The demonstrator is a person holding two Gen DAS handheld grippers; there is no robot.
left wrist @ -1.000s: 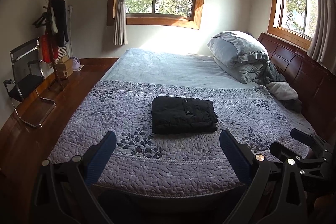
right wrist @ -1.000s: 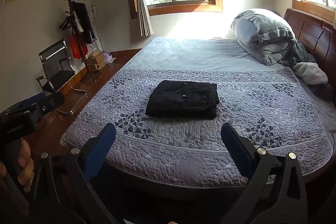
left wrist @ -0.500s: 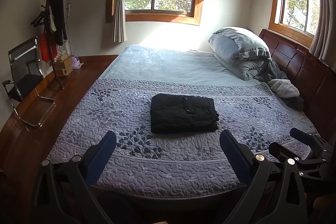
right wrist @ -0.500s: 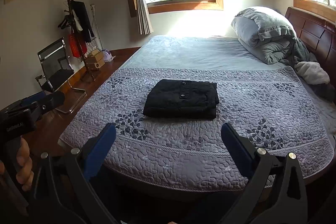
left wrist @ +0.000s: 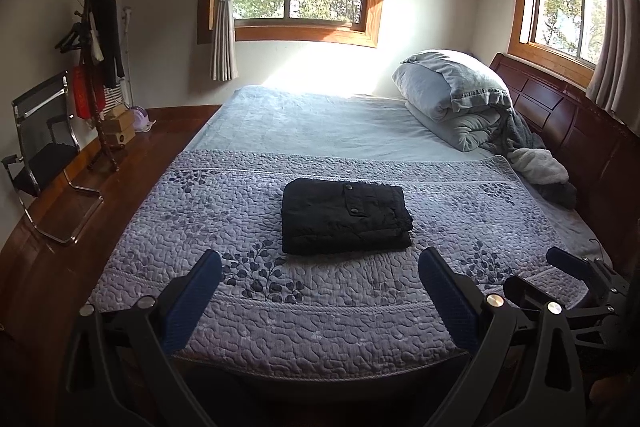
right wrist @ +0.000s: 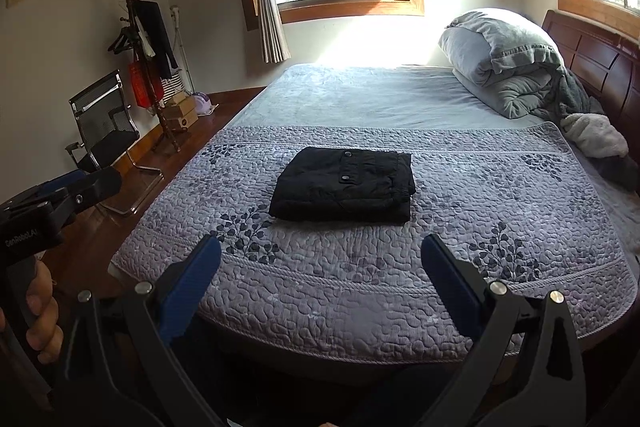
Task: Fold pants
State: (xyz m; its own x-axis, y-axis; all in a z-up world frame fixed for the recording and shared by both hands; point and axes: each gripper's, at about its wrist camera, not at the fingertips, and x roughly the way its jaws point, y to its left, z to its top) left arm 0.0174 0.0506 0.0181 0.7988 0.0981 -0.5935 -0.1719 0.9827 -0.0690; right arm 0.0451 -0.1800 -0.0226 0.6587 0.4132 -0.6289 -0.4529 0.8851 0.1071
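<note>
Each handheld black two-finger gripper — the left one (left wrist: 320, 297) and the right one (right wrist: 321, 281) — has 2 angular black plastic arms tipped with textured blue pads (right wrist: 188, 285), plus round silver screw heads. White lettering marks the left gripper's black body (right wrist: 24, 231).

The black pants (left wrist: 345, 219) lie folded into a neat, flat rectangle at mid-frame on the quilted bedspread (left wrist: 200, 219), two snap buttons showing on top
</note>
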